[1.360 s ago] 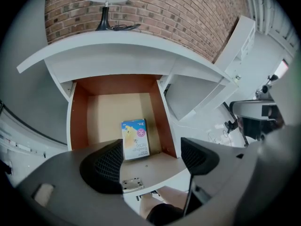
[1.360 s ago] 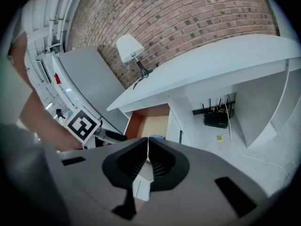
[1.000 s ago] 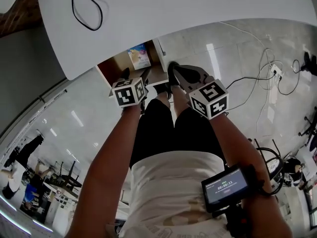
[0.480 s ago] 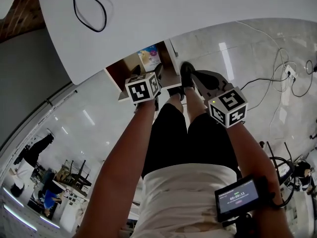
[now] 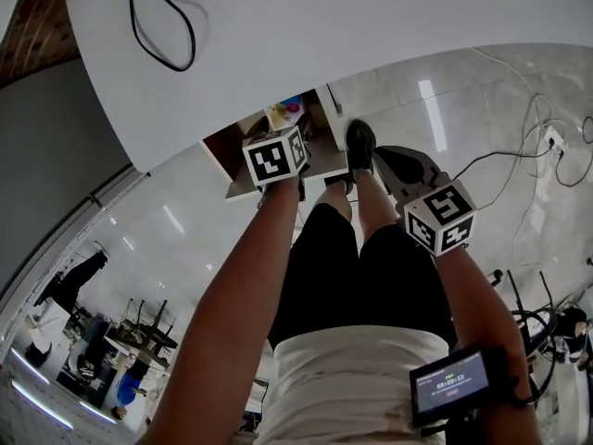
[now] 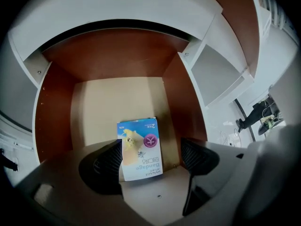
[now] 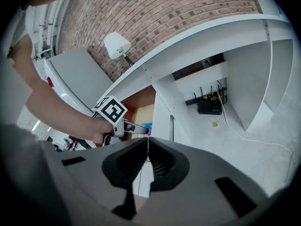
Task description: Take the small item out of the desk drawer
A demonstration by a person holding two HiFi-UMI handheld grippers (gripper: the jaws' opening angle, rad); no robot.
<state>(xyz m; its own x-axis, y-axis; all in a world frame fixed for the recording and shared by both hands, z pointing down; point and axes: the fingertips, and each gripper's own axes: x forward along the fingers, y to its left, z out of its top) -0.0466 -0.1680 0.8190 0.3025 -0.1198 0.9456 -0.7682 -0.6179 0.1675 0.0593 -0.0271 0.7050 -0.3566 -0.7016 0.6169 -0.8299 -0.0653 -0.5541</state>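
the white table (image 5: 371, 17) carries an open drawer (image 6: 113, 102) under its front edge. the left gripper (image 6: 153, 163) is held over the drawer's front edge, its fingers spread apart and gripping nothing. the right gripper (image 7: 146, 160) hangs off to the side of the drawer, its fingers closed together on nothing. the small item, a blue-and-white bandage box (image 6: 140, 147), lies flat on the drawer floor by the front edge, between the left fingers and nearer the one toward the drawer's left wall.

step in hand, as judged: approach for the grasp. centre the fingers across the box's long sides, lower until both straddle it, then close. the flat carton likely offers little height to grip, so seat the fingers low before closing.
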